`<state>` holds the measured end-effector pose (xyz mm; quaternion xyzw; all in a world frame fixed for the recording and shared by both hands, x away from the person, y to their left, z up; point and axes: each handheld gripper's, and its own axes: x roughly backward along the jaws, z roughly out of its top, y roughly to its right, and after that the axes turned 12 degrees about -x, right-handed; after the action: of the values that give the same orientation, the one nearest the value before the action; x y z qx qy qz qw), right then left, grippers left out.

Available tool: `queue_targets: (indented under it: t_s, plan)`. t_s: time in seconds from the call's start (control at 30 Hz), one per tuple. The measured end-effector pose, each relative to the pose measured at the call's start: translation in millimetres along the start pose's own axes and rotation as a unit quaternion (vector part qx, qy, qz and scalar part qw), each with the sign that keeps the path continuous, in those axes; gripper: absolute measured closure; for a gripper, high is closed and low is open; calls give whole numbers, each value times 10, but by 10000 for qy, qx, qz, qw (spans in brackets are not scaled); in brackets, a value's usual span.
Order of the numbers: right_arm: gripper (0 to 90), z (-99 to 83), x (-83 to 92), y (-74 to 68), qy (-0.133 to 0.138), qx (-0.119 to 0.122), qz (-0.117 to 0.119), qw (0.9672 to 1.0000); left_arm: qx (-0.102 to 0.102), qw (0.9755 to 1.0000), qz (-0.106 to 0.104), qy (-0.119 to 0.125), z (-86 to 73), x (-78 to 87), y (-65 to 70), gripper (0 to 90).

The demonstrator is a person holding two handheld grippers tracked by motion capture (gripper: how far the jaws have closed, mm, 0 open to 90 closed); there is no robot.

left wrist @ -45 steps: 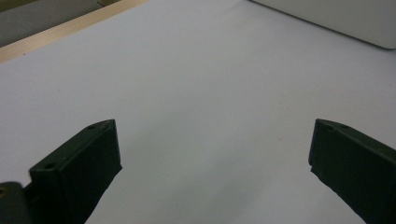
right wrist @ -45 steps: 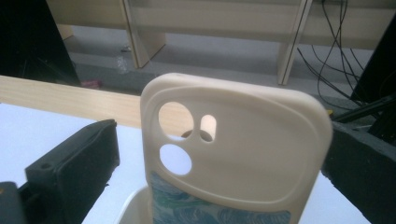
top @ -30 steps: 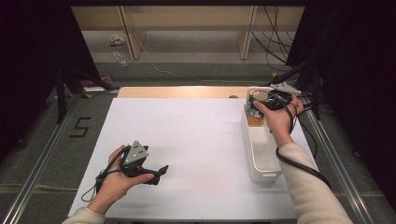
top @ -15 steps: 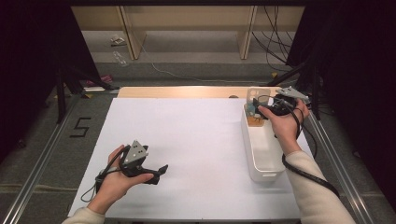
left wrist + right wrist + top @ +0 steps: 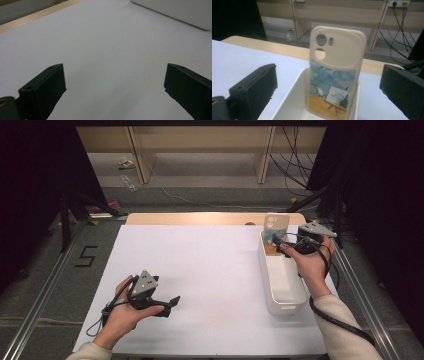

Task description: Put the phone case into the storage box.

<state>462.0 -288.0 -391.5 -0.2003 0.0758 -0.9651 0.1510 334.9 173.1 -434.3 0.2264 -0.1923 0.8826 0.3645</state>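
At the table's near left, the left gripper [image 5: 172, 301] lay low over the white sheet [image 5: 200, 270]; its own view showed its jaws spread wide with nothing between them. Further right, the phone case [image 5: 275, 230] stood upright at the far end of the white bin [image 5: 285, 285]; from above it looked plain, while the right gripper view showed its painted scene [image 5: 332, 90]; the right gripper [image 5: 286, 241] hung just beside it, its jaws parted and clear of its edges.
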Motion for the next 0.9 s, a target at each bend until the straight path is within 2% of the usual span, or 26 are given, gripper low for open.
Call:
queue_targets:
  t_s: [0.37,0.43,0.9]
  plan:
    - [30,-78,159,-33,-24,64,306,9995,5,10000,20,8,-3,6,-2,29]
    - [26,-102,210,-49,-8,117,420,9990,9,10000,30,17,-5,8,-5,29]
    - [16,-200,394,-93,-77,315,769,9965,18,10000,49,32,-6,14,-8,29]
